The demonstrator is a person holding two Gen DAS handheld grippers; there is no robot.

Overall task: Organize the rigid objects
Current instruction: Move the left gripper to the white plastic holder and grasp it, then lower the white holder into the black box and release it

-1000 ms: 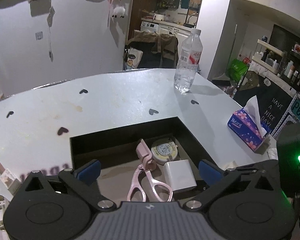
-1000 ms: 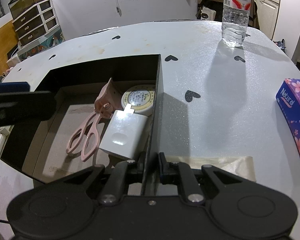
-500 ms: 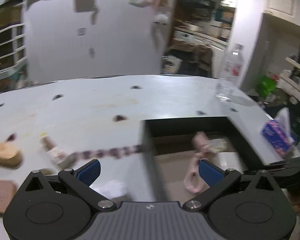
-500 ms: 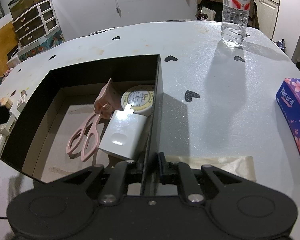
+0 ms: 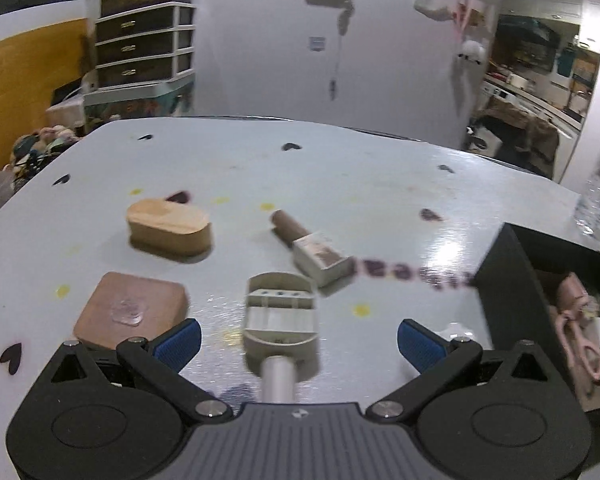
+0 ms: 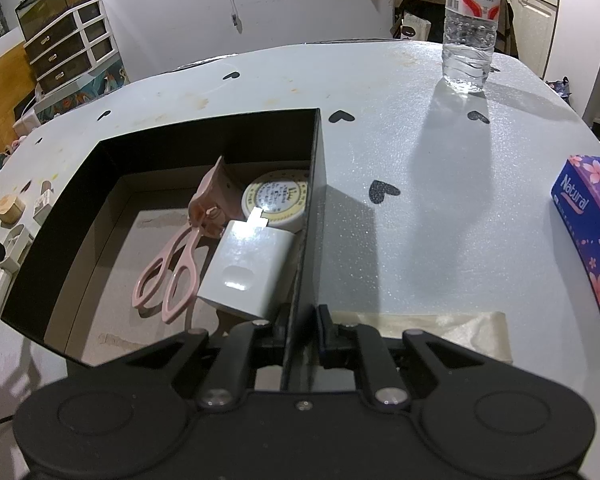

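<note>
My left gripper is open and empty over a beige razor-like tool with a metal handle that lies between its fingers. Beyond it lie a brown tube in a clear case, a wooden oval block and a pink square block. My right gripper is shut on the right wall of the black box. The box holds pink scissors, a white charger and a round tin. The box also shows at the right of the left wrist view.
A water bottle stands at the back right of the white table. A blue tissue pack lies at the right edge. A strip of tape lies near the right gripper. Drawers stand beyond the table.
My left gripper has swung left, away from above the box, and now hangs over the loose objects on the table. My right gripper has stayed clamped on the box wall.
</note>
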